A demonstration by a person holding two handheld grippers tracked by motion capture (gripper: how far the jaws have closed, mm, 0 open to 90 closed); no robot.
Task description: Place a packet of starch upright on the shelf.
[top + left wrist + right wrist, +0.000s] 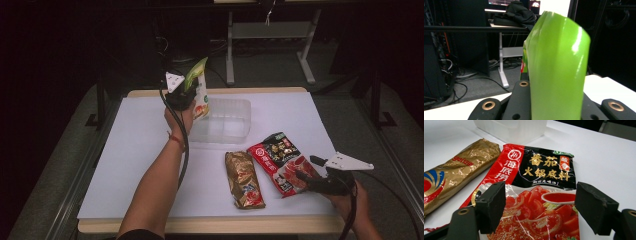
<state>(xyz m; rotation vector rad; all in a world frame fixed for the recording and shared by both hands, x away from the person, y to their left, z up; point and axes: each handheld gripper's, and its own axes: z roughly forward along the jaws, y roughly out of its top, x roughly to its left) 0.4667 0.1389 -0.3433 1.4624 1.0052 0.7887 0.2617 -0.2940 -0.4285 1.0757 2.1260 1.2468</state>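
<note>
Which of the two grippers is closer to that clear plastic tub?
The left. The left gripper holds a green packet up right beside the clear tub, while the right gripper sits nearer the table's front edge, jaws open over the red sauce packet.

A gold snack packet [244, 180] lies flat on the white desk [135, 150], its long side running away from the near edge; in the right gripper view the gold packet [456, 170] shows a blue and red mark at its near end and red lettering along the foil. Beyond the desk, on the grey floor [280, 65], stands the pale metal frame of another table [270, 35], with its leg and foot resting on the floor. In the left gripper view a dark bag or bundle [515, 13] sits on a far table top, and loose cables [456, 82] trail across the floor at the left beside dark equipment.
</note>
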